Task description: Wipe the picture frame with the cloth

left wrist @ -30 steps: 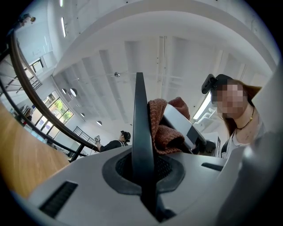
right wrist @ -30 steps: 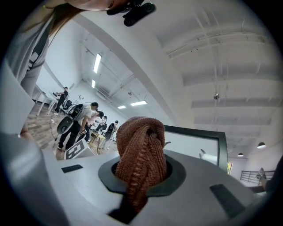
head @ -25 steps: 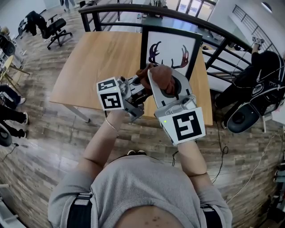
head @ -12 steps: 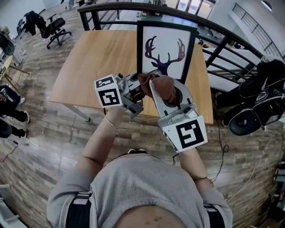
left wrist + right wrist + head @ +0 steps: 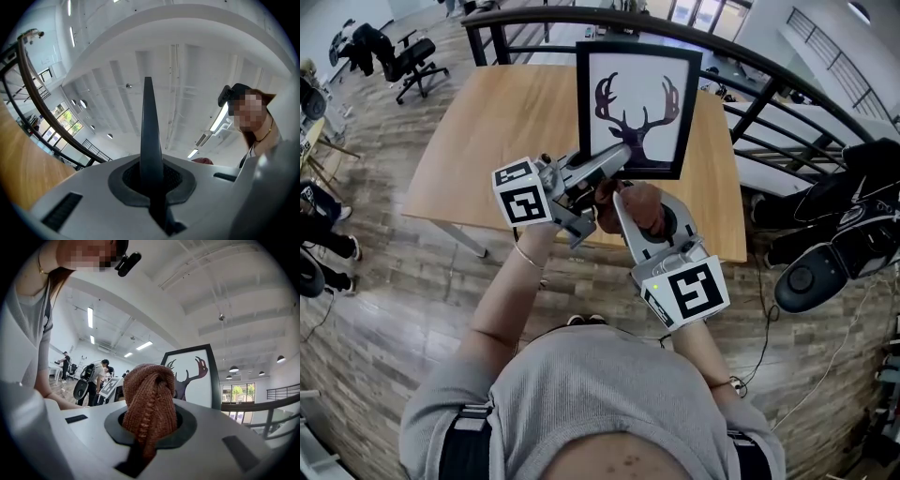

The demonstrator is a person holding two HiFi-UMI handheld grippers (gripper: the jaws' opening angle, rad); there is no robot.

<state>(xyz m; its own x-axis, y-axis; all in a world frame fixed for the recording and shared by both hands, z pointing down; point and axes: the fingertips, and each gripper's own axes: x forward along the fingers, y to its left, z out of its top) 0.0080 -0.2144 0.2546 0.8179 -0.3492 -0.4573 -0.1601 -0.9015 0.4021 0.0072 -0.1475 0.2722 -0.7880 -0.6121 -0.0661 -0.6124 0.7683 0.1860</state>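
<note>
Over table [image 5: 487, 122], left gripper [image 5: 617, 157] clamps frame [image 5: 637, 98] upright; right gripper [image 5: 630, 201] pinches cloth [image 5: 645, 206] (just below, seemingly apart); wiping apparently remains.

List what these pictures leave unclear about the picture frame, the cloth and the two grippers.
- Left gripper view: the black picture frame with the antler print shows edge-on only, so its print is unseen.
- Right gripper view: the bunched brown knitted cloth hides the fingers of the right gripper and the frame's lower part.
- Head view: the left gripper overlaps the frame's bottom corner; whether the frame touches the light wooden table cannot be told.
</note>
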